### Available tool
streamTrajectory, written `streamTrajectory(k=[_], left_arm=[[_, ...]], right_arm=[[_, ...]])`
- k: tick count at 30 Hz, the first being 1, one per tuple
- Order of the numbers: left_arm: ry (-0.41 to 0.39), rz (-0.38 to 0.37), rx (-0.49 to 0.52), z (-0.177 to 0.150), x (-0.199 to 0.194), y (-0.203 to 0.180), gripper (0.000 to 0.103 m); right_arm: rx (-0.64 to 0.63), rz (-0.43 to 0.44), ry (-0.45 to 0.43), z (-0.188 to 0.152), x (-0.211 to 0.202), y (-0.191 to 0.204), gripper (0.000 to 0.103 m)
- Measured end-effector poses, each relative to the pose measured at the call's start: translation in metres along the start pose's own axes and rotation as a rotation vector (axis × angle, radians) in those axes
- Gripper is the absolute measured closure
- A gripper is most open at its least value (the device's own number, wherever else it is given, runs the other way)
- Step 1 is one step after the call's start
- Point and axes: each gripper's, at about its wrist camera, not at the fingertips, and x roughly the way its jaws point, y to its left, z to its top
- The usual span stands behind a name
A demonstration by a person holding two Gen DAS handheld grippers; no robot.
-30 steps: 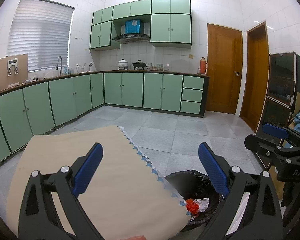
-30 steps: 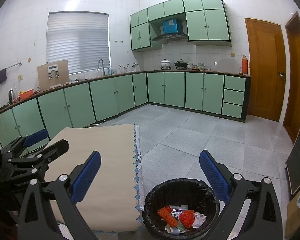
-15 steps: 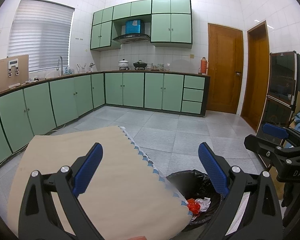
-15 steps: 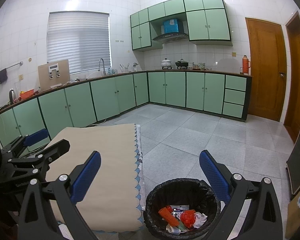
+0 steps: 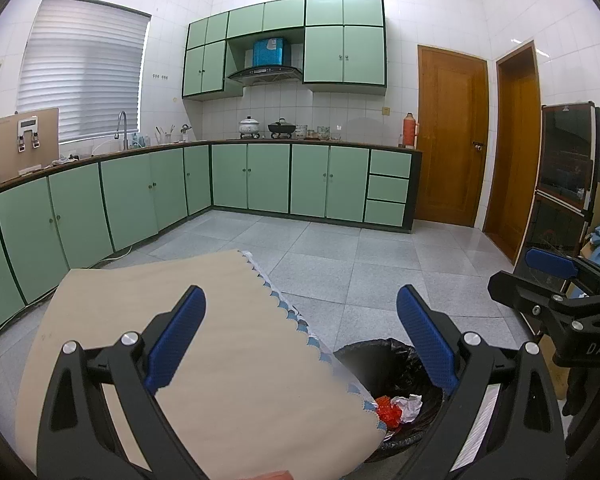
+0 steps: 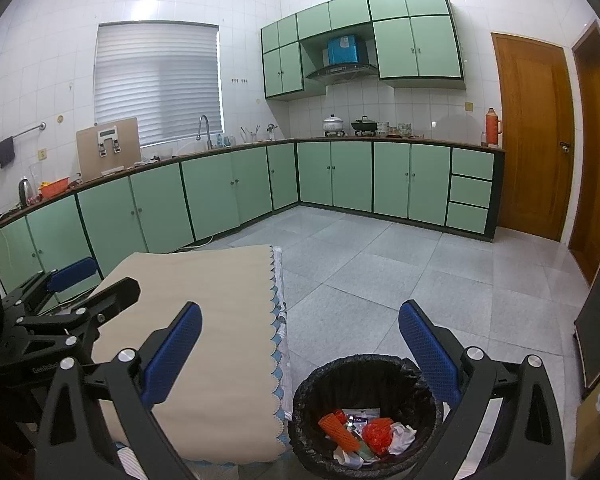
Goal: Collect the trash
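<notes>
Both the left claw (image 5: 300,340) and right claw (image 6: 300,356) gaped wide, empty, above the beige cloth-covered table (image 6: 204,300); the black-lined round trash bin (image 6: 364,376) risked being knocked over.

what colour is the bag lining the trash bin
Black. The bag lining the bin shows best in the right wrist view, with orange, red and white trash inside.

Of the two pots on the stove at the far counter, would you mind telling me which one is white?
The left pot is white with a domed lid; the one to its right is dark and looks like a wok.
</notes>
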Motion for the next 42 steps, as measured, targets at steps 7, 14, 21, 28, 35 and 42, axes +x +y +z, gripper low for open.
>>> streamTrajectory(k=[7, 14, 21, 28, 35, 42], left_arm=[[0.001, 0.001, 0.0, 0.0, 0.0, 0.0, 0.01], [0.002, 0.002, 0.001, -0.001, -0.002, -0.002, 0.01], [0.003, 0.001, 0.0, -0.001, -0.002, -0.001, 0.01], [0.007, 0.002, 0.001, -0.002, -0.002, 0.001, 0.01], [0.015, 0.002, -0.002, -0.006, -0.001, 0.005, 0.01], [0.023, 0.001, -0.008, -0.006, 0.002, 0.009, 0.01]], right_arm=[[-0.002, 0.001, 0.002, -0.001, 0.0, 0.001, 0.006], [0.0, 0.001, 0.002, 0.0, 0.0, 0.001, 0.006], [-0.001, 0.002, 0.005, -0.003, 0.002, 0.005, 0.006], [0.0, 0.003, 0.009, -0.005, 0.003, 0.008, 0.006], [0.0, 0.003, 0.01, -0.004, 0.003, 0.007, 0.006], [0.005, 0.006, 0.02, -0.011, 0.007, 0.004, 0.006]])
